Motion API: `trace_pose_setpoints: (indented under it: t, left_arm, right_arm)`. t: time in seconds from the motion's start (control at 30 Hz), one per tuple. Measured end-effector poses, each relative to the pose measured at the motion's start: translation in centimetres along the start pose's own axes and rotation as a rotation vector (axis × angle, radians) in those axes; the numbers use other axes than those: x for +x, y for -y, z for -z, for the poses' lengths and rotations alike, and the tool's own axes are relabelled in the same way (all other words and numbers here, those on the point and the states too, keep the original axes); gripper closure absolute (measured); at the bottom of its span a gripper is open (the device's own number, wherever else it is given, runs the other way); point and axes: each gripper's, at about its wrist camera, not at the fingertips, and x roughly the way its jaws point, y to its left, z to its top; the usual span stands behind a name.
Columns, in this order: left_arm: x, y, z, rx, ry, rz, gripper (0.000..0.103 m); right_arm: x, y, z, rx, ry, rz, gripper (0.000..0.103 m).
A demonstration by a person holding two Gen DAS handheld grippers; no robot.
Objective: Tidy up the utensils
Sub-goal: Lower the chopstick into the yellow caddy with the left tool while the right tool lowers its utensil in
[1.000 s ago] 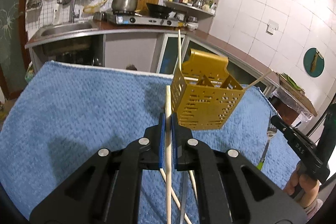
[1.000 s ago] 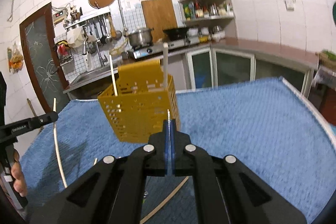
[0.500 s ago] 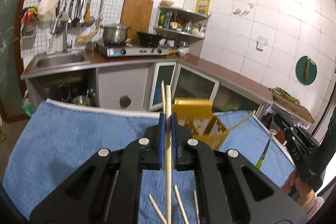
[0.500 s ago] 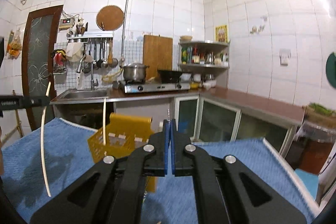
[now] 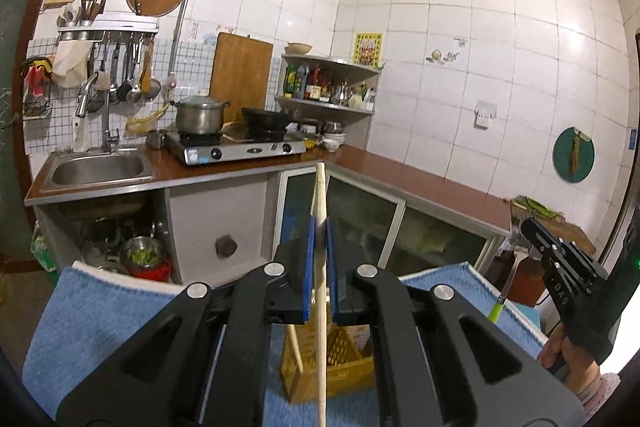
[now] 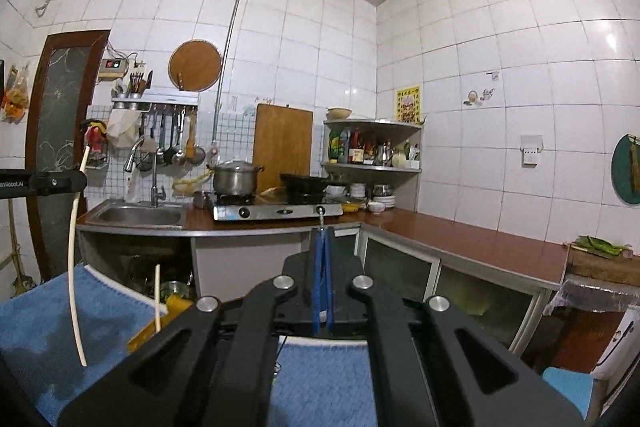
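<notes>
White-tiled kitchen [image 6: 480, 67]; blue towel [image 5: 80, 315] covers the table below.

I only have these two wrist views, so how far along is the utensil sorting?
Partly done: one chopstick already stands in the yellow basket. In hand: the left hand-held gripper is shut on another chopstick, and the right hand-held gripper is shut on a green-handled fork, both raised over the blue towel. Left: both go into the basket; the rest of the towel is out of sight.

A pale chopstick [image 5: 320, 303] stands upright above the yellow slotted holder [image 5: 336, 367]; fork [image 5: 510, 279] hangs tines-up.
</notes>
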Motion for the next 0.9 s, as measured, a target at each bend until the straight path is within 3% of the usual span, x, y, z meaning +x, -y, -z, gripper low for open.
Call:
trace_pose_setpoints:
  t: [0.23, 0.5, 0.9]
  left_arm:
    - [2.4, 0.8, -1.4, 0.015, 0.048, 0.009, 0.099]
    - [6.1, 2.6, 0.1, 0.115, 0.112, -0.012, 0.099]
    - [9.9, 0.1, 4.2, 0.107, 0.062, -0.007, 0.099]
  right_arm:
    - [3.4, 0.6, -0.2, -0.003, 0.022, 0.031, 0.101]
    - [7.3, -0.9, 1.2, 0.016, 0.05, -0.032, 0.101]
    - [8.5, -2.8, 4.1, -0.005, 0.057, -0.098, 0.101]
